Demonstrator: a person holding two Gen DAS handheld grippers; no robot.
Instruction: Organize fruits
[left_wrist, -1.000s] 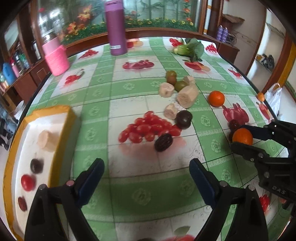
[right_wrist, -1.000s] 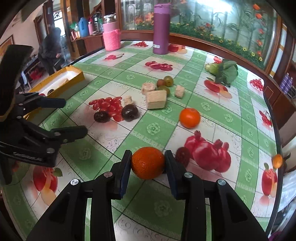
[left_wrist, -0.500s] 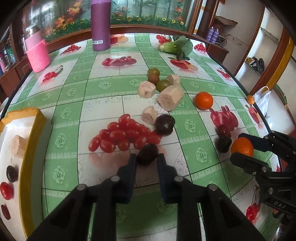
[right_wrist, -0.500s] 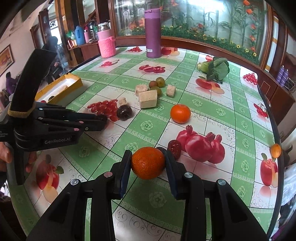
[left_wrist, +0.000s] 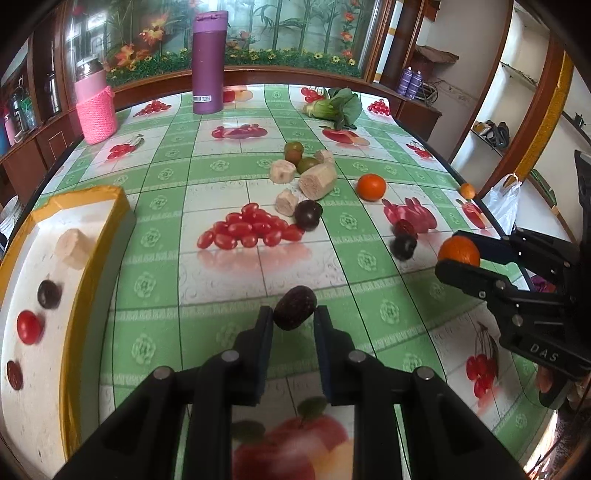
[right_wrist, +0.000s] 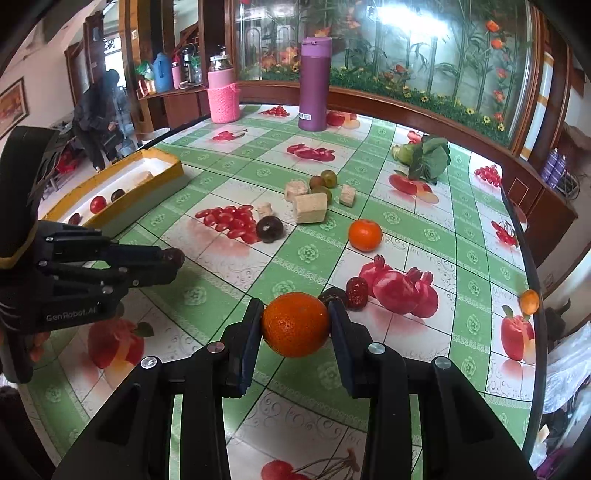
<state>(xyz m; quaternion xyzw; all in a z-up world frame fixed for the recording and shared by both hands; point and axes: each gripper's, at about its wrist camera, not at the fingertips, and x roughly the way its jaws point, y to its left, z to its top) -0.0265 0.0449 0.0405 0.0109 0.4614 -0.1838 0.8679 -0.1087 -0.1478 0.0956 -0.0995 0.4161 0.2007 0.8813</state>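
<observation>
Left wrist view: the left gripper (left_wrist: 294, 318) pinches a dark date (left_wrist: 294, 307), seemingly lifted off the tablecloth (left_wrist: 221, 273); the yellow tray (left_wrist: 92, 236) lies left.

Right wrist view: the right gripper (right_wrist: 295, 325) clamps an orange (right_wrist: 295, 325); loose fruit sits farther off.
</observation>
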